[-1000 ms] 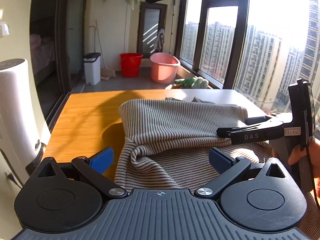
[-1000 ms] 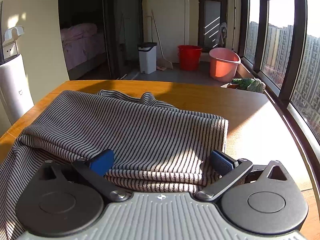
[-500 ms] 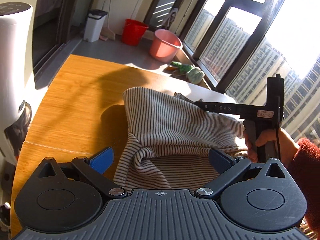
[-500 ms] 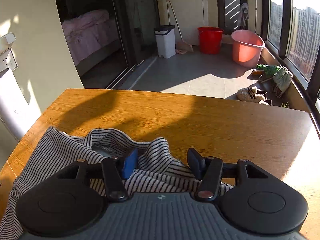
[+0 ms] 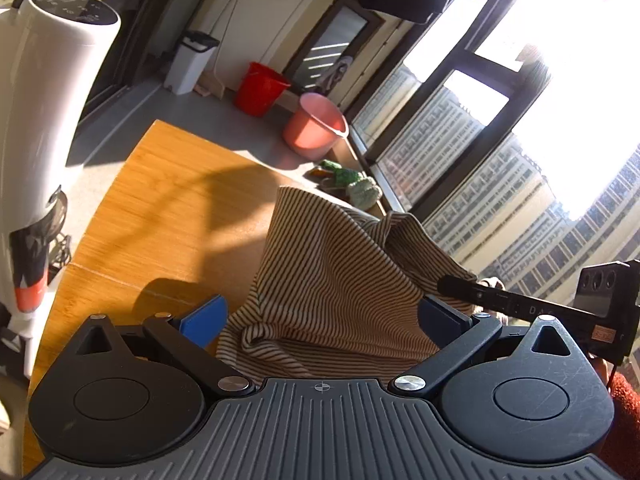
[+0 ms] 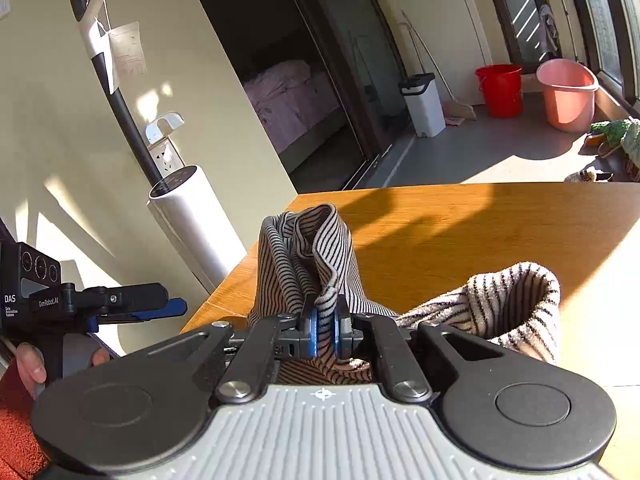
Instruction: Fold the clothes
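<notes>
Since the earlier frame your right gripper has pinched and lifted the striped garment. Your left gripper is spread; cloth hangs at its twelve o'clock, nearest

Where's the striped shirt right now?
The striped shirt is lifted off the wooden table, pinched in the right tool; the open left tool faces it.

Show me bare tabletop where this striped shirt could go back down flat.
Bare wood table runs left of the striped shirt, toward the white tower appliance. In the right wrist view more free wood lies beyond the cloth toward the balcony. It's crowded at the near edge, where both hand-held grippers meet: right hand-held gripper clamped on fabric, left hand-held gripper open.
</notes>
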Available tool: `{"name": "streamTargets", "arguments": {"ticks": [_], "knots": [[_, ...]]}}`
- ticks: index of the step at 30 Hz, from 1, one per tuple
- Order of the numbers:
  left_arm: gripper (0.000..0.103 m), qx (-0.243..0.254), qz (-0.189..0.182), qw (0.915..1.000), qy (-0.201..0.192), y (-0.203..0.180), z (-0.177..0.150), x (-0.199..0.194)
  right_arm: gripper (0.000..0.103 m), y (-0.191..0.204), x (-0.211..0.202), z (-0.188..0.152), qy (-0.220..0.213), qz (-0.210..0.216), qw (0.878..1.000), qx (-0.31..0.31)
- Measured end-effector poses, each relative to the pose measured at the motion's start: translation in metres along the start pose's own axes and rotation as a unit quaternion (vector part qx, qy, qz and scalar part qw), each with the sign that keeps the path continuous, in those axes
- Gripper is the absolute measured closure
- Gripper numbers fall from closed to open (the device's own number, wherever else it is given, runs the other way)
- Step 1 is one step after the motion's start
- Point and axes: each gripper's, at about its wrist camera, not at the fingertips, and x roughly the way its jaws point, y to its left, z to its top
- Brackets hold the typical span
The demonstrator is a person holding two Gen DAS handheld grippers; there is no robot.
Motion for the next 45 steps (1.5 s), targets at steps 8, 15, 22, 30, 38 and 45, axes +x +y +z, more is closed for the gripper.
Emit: {"name": "streamTargets", "arguments": {"ticks": [8, 15, 22, 30, 38, 45], "knots": [[0.000, 0.051, 0.002, 0.9987, -0.002, -0.036, -0.010, 0.006, 0.096, 0.006, -0.013, -0.103, 0.006, -0.040, 0.997, 0.061], [0.028, 0.168, 0.080, 0.9813, 0.049, -0.048, -0.045, 0.019, 0.089, 0.046, -0.056, -0.093, -0.023, -0.061, 0.997, -0.039], [0.028, 0.185, 0.089, 0.9722, 0.113, -0.027, -0.064, 0.009, 0.028, 0.010, -0.089, -0.074, -0.113, -0.157, 0.981, 0.029], [0.006, 0.036, -0.004, 0.9961, 0.080, -0.009, -0.032, -0.033, 0.029, -0.023, -0.044, -0.106, -0.034, -0.170, 0.981, 0.085], [0.012, -0.036, -0.001, 0.9861, 0.162, 0.000, -0.028, 0.036, 0.029, -0.024, -0.060, -0.096, -0.067, -0.125, 0.982, 0.124], [0.046, -0.050, -0.002, 0.9807, 0.189, 0.017, -0.040, 0.074, 0.059, -0.054, -0.038, -0.097, -0.041, -0.100, 0.980, 0.170]]}}
